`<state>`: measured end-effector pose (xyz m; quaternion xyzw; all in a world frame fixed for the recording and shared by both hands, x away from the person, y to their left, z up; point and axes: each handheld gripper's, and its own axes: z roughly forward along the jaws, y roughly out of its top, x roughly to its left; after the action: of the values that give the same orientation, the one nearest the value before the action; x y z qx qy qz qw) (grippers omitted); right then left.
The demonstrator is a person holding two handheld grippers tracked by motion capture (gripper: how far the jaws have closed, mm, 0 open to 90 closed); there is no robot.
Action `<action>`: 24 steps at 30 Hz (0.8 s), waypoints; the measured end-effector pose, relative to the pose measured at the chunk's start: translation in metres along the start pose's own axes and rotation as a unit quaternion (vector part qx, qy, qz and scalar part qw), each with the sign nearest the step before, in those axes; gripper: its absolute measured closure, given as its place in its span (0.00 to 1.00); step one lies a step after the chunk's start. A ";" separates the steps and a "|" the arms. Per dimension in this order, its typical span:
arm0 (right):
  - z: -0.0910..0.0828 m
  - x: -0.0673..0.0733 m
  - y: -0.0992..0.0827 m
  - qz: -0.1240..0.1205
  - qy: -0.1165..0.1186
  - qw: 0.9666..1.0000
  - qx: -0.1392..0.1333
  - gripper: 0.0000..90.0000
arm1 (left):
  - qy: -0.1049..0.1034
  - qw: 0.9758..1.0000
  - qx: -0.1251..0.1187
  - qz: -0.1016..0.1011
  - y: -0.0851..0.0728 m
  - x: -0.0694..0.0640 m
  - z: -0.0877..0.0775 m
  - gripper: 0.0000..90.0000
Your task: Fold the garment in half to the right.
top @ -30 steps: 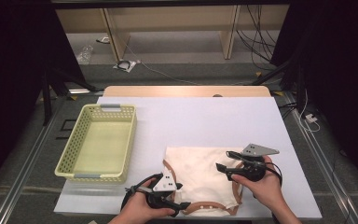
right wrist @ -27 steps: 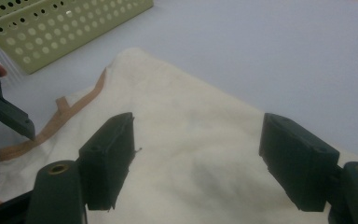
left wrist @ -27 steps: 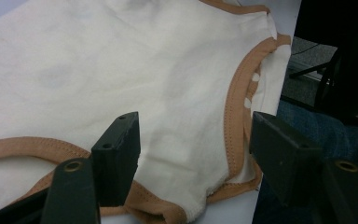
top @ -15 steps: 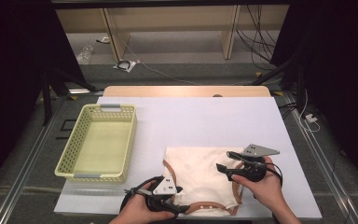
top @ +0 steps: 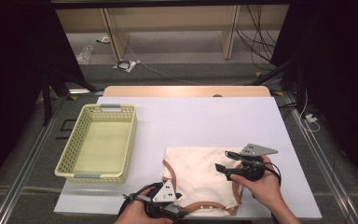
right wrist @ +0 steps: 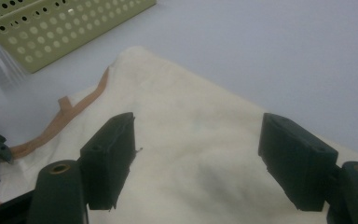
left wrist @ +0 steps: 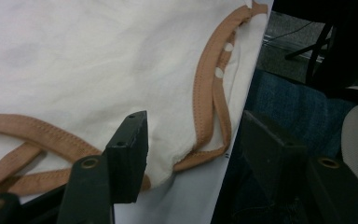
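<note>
Covering a wooden table [top: 182, 90], white sheet [top: 205, 121], dark room, grey floor [top: 177, 51], left gripper [left wrist: 193, 154] spread, right gripper [right wrist: 198, 154] spread

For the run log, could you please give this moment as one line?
left claw: open at garment hem | right claw: open above garment | basket: empty

Left gripper [left wrist: 191, 149] fingers apart over cream cloth [left wrist: 88, 65] corner (tan trim [left wrist: 205, 93] looping), at table edge.
</note>
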<state>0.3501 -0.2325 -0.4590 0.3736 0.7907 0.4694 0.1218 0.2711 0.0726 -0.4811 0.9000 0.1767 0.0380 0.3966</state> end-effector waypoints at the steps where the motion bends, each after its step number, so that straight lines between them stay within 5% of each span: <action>1: 0.000 0.000 0.000 -0.003 0.000 1.000 0.001 0.31 | 0.001 1.000 0.003 0.005 0.000 -0.001 0.002 0.48; 7: 0.000 0.000 0.000 0.000 0.002 1.000 0.002 0.31 | 0.003 1.000 0.021 0.020 -0.002 -0.003 0.011 0.53; 10: 0.001 0.000 -0.001 0.001 0.005 1.000 0.001 0.31 | 0.010 1.000 0.014 0.011 -0.001 -0.002 0.013 0.57; 16: 0.002 0.001 0.000 0.001 0.006 1.000 0.002 0.31 | 0.026 0.999 0.011 0.031 0.000 -0.008 0.016 0.66; 24: 0.005 0.004 0.006 -0.005 0.010 1.000 0.007 0.34 | 0.031 0.999 0.011 0.022 -0.002 -0.011 0.014 0.80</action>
<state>0.3528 -0.2245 -0.4559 0.3656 0.7969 0.4672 0.1140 0.2628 0.0599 -0.4910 0.9064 0.1692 0.0726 0.3803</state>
